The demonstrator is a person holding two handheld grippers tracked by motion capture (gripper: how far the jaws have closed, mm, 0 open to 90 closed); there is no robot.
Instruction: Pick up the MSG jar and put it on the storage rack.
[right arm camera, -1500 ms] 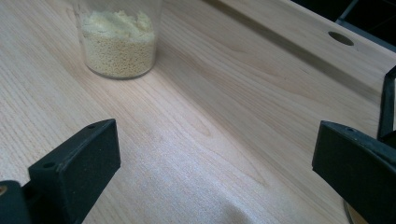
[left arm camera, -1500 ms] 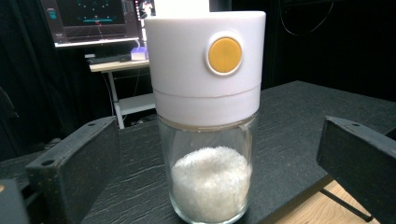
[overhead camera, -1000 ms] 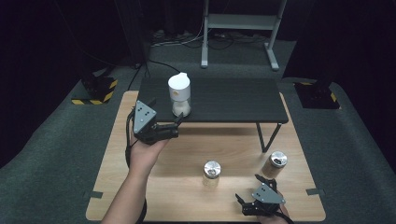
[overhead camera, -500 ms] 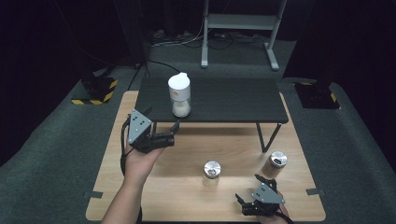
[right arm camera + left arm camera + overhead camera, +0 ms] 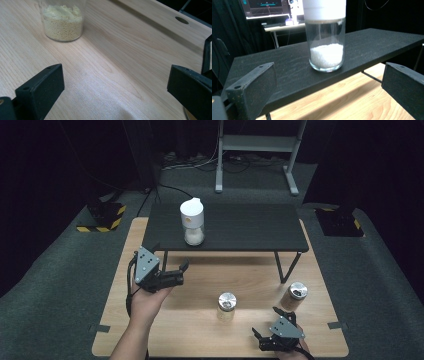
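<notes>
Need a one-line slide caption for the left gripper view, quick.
Open left gripper faces a white-capped glass jar of white granules on the black shelf above the wooden table.

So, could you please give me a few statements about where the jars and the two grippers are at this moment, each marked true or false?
1. The white-lidded jar stands on the black shelf. True.
2. The left gripper is shut on the white-lidded jar. False: its jaws are open and short of the jar, with nothing between them.
3. Two metal-lidded jars, the middle jar and the right jar, stand on the wooden table. True.
4. The right gripper holds a jar off the table. False: it is open and empty, low over the table's near edge.
5. The white-lidded jar lies on its side. False: it stands upright, with white grains in its lower part.
</notes>
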